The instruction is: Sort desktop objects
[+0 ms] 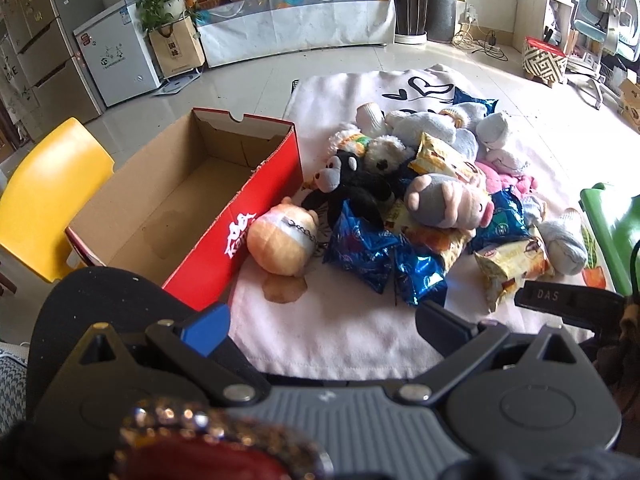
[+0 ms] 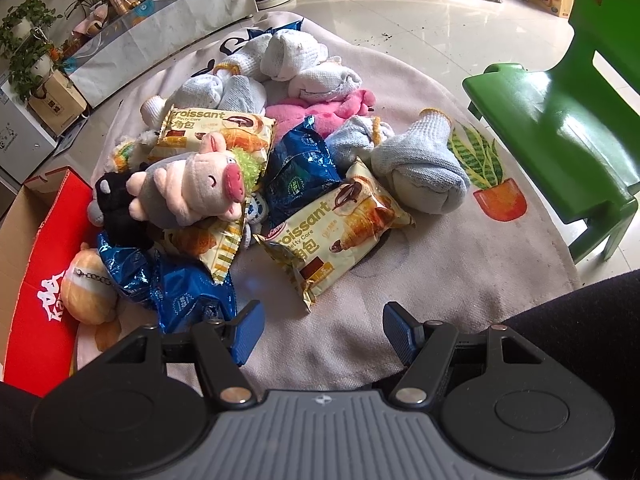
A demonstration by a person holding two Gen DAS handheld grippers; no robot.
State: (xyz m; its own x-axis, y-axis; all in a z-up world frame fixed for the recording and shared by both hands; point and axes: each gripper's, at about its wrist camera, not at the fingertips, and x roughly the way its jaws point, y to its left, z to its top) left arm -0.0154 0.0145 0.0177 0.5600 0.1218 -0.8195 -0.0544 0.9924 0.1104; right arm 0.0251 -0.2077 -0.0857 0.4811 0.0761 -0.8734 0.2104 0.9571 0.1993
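Meanwhile both grippers are hovering low over the pale mat (image 2: 320,344), jaws spread wide and gripping nothing. Just ahead of the right gripper (image 2: 323,330) a croissant packet (image 2: 340,224) is lying flat; beyond it plush toys, blue packets and rolled socks are piling together. Left of the left gripper (image 1: 320,324), the red box (image 1: 208,200) is sitting open, an orange plush (image 1: 282,242) touching its wall. A green chair (image 2: 560,120) is standing right of the pile.

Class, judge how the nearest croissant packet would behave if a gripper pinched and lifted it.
The croissant packet looks puffed and glossy, so it would probably crumple and may slip. It seems light for its size. Lying flat on the rug, it is unlikely to roll.
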